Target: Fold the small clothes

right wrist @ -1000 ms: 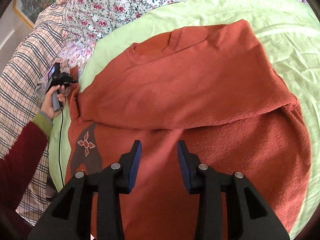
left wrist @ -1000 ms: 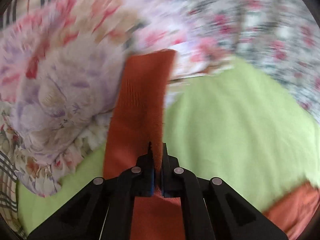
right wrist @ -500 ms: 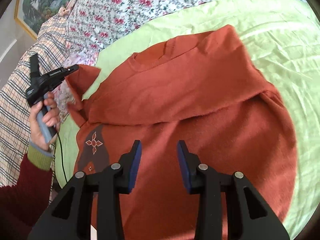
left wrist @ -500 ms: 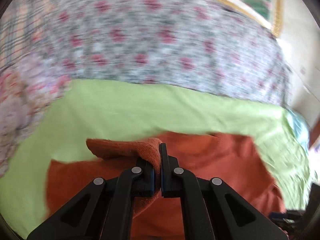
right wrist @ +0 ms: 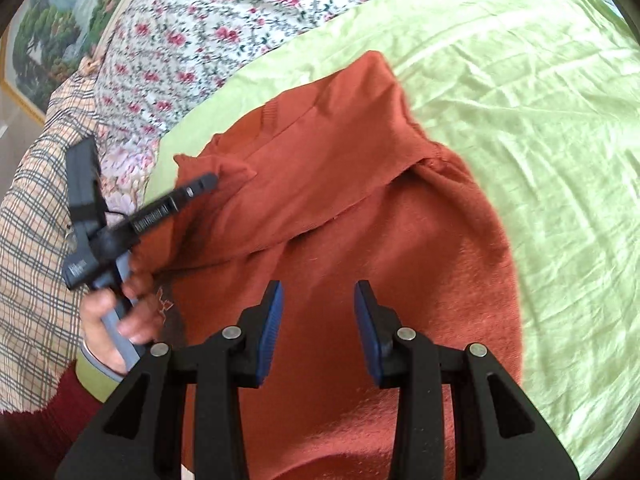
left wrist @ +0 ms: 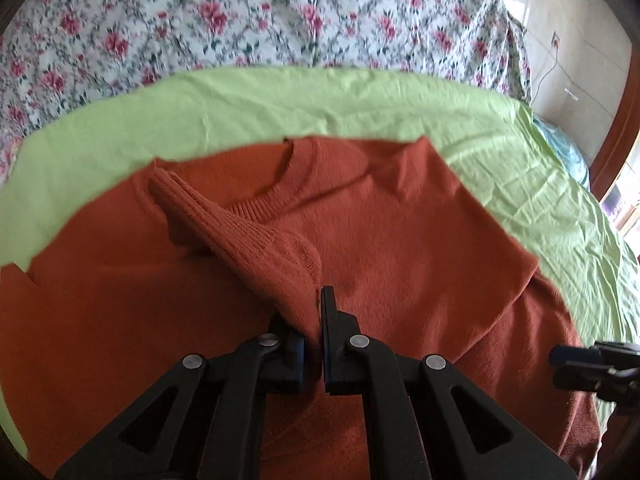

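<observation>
A small rust-orange sweater [left wrist: 400, 240] lies on a light green sheet [left wrist: 280, 104], its right side folded inward; it also shows in the right wrist view [right wrist: 360, 208]. My left gripper [left wrist: 314, 320] is shut on the sweater's left sleeve [left wrist: 256, 240], near the ribbed cuff, and holds it above the sweater's chest below the neckline [left wrist: 296, 176]. In the right wrist view the left gripper [right wrist: 200, 184] shows at the left with the sleeve in it. My right gripper [right wrist: 318, 320] is open and empty, hovering over the sweater's lower body.
A floral bedcover [left wrist: 280, 12] lies beyond the green sheet [right wrist: 540, 140]. A plaid cloth [right wrist: 36, 240] lies at the left of the bed. A framed landscape picture [right wrist: 52, 28] hangs at far left. A wooden frame [left wrist: 616, 112] stands at right.
My left gripper has swung the sleeve from out at the left side inward over the sweater's chest. My right gripper has stayed open over the lower body.
</observation>
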Motion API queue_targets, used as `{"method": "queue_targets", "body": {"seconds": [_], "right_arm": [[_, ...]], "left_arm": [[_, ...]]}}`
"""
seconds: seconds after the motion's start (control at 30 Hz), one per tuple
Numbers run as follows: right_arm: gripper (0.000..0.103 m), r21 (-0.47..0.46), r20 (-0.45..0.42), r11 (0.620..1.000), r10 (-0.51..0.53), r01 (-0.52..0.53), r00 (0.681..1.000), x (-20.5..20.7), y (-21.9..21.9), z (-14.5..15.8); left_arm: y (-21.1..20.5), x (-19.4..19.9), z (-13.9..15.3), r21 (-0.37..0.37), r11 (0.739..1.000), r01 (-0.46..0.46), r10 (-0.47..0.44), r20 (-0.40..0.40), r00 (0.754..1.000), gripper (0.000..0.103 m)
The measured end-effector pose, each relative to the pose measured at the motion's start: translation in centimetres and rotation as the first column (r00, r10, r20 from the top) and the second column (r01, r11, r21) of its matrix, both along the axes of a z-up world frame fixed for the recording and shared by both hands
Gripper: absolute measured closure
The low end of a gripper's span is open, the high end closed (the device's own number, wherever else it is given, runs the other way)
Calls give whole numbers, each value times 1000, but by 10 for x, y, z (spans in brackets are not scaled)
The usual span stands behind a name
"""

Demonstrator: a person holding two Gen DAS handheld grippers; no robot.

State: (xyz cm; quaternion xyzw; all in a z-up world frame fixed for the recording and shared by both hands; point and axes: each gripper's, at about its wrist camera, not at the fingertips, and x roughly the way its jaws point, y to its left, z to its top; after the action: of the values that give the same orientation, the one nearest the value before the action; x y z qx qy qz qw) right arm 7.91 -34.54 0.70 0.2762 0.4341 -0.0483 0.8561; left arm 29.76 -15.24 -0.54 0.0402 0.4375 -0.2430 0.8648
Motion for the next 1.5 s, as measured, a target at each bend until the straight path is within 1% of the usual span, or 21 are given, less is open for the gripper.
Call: {"method": "queue_targets", "body": {"seconds": [0.1, 0.13, 0.17, 0.23, 0.33, 0.47, 0.53, 0.63, 0.73, 0.83, 0.9, 0.93, 0.97, 1.1, 1.17, 1.2, 1.27, 1.33, 1.4, 1.43, 1.5], "right_arm": [[61, -1, 4, 1000, 2, -2, 1000, 9, 1, 2], [54, -2, 9, 1000, 7, -7, 1000, 12, 3, 3], [52, -5, 18, 1000, 16, -15, 1000, 15, 6, 5], [52, -16, 33, 999, 40, -39, 999, 27, 13, 10], [52, -34, 43, 996, 81, -79, 996, 45, 25, 13], [52, -79, 53, 983, 170, -166, 984, 77, 47, 15], [52, -119, 45, 970, 219, -212, 975, 98, 62, 15], [52, -204, 30, 937, 295, -283, 955, 126, 90, 14], [52, -307, -7, 886, 363, -347, 932, 155, 122, 5], [52, -418, -77, 820, 397, -391, 915, 179, 146, -12], [53, -488, -110, 785, 379, -382, 919, 190, 150, -21], [73, -498, -112, 787, 359, -365, 927, 192, 147, -23], [96, -487, -104, 803, 339, -345, 935, 192, 139, -20], [97, -372, 80, 917, 188, -146, 979, 165, 84, 15], [98, -311, 132, 950, 87, -42, 987, 146, 53, 21], [98, -279, 137, 960, 31, 9, 990, 135, 35, 17], [98, -228, 114, 974, 5, 22, 993, 127, 18, 5], [97, -121, 62, 992, -19, 26, 998, 124, 2, -16], [94, -81, 20, 996, -39, 40, 999, 123, -1, -28], [88, -72, 20, 996, -46, 47, 999, 121, -1, -32], [88, -70, 36, 996, -58, 61, 998, 119, -2, -33]], "left_arm": [[6, -7, -8, 12, 1000, -2, 2, -26, 1000, 78], [7, -11, -8, 15, 1000, -4, 4, -30, 1000, 66], [12, -17, -7, 18, 1000, -10, 10, -29, 1000, 54], [25, -34, -4, 12, 1000, -27, 27, -21, 999, 47], [53, -60, 2, -11, 999, -53, 53, -33, 998, 47], [110, -93, 5, 3, 986, -164, 164, -27, 986, 47], [149, -101, 2, 35, 961, -275, 276, -28, 961, 47], [196, -99, -2, 75, 901, -427, 430, -24, 902, 47], [229, -83, -12, 98, 854, -510, 517, -56, 854, 47], [241, -63, -23, 117, 838, -533, 543, -74, 837, 47], [243, -51, -28, 110, 833, -542, 552, -91, 829, 47], [243, -47, -28, 107, 830, -547, 556, -87, 827, 48], [241, -44, -27, 105, 829, -550, 558, -79, 826, 52], [241, -38, -26, 98, 813, -574, 581, -75, 810, 57], [238, -39, -28, 100, 809, -579, 586, -70, 807, 58], [235, -39, -28, 104, 810, -577, 585, -65, 809, 58], [231, -40, -28, 118, 810, -574, 582, -52, 811, 60], [231, -39, -26, 120, 814, -568, 577, -48, 816, 62], [237, -39, -24, 105, 812, -574, 582, -57, 812, 61], [240, -40, -24, 96, 811, -577, 583, -64, 810, 60], [244, -42, -25, 89, 809, -582, 587, -63, 807, 59]]}}
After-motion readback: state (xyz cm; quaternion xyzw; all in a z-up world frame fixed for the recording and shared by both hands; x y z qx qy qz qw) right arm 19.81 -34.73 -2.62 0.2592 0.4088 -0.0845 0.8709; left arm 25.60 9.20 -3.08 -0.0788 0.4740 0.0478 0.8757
